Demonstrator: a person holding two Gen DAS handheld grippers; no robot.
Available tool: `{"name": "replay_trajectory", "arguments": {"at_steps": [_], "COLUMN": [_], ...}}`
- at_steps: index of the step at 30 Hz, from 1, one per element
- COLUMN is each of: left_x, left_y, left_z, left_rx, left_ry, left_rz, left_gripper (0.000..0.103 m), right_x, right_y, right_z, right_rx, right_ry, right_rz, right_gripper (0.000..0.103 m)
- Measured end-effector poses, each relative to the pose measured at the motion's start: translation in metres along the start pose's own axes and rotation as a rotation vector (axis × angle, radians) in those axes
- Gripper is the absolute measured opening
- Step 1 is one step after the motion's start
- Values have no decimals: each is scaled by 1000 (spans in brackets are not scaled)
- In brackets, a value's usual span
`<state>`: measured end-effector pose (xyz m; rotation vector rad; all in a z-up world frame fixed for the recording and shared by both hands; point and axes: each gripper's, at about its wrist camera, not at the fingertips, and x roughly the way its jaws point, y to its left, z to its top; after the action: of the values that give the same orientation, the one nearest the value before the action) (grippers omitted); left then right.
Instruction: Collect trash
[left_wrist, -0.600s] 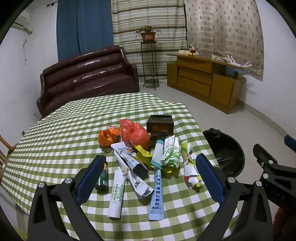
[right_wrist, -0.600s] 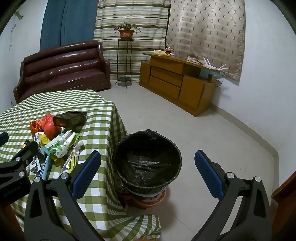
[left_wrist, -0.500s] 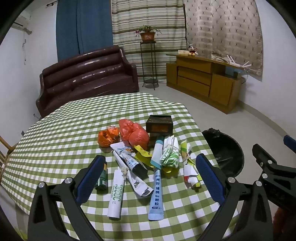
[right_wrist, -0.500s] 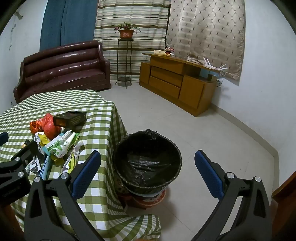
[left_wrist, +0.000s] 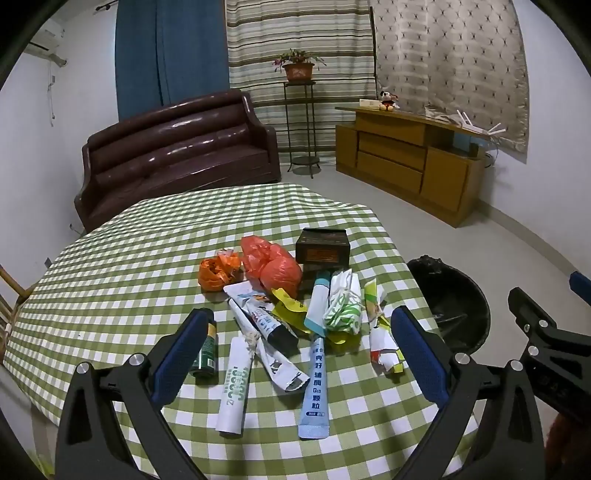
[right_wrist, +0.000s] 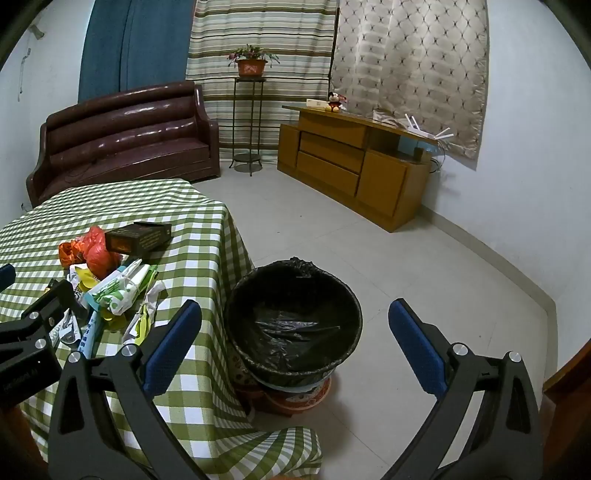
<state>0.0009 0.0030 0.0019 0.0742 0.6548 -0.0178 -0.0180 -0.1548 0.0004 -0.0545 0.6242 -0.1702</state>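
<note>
Trash pile (left_wrist: 295, 314) on checked table (left_wrist: 110, 280), bunched near edge above black-lined bin (right_wrist: 293, 325), handy for dropping. Left gripper (left_wrist: 295, 354) over pile, right gripper (right_wrist: 295, 339) over bin; both spread wide, empty.

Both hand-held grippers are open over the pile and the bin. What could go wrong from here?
1. The tubes and wrappers overlap in the pile, so the left hand-held gripper may catch two at once or drag neighbours along.
2. The folded wrapper lies near the table edge; a nudge could send it to the floor beside the bin.
3. The small green bottle lies on its side and could roll.
</note>
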Motion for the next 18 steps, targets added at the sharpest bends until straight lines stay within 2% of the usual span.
{"name": "replay_trajectory", "arguments": {"at_steps": [18], "left_x": [6], "left_y": [4], "left_z": [-3], "left_rx": [0], "left_ry": [6], "left_rz": [2], "left_gripper": [96], "right_x": [0], "right_y": [-1], "right_z": [0], "right_rx": [1], "right_ry": [0], "right_rz": [1], "right_gripper": [99]}}
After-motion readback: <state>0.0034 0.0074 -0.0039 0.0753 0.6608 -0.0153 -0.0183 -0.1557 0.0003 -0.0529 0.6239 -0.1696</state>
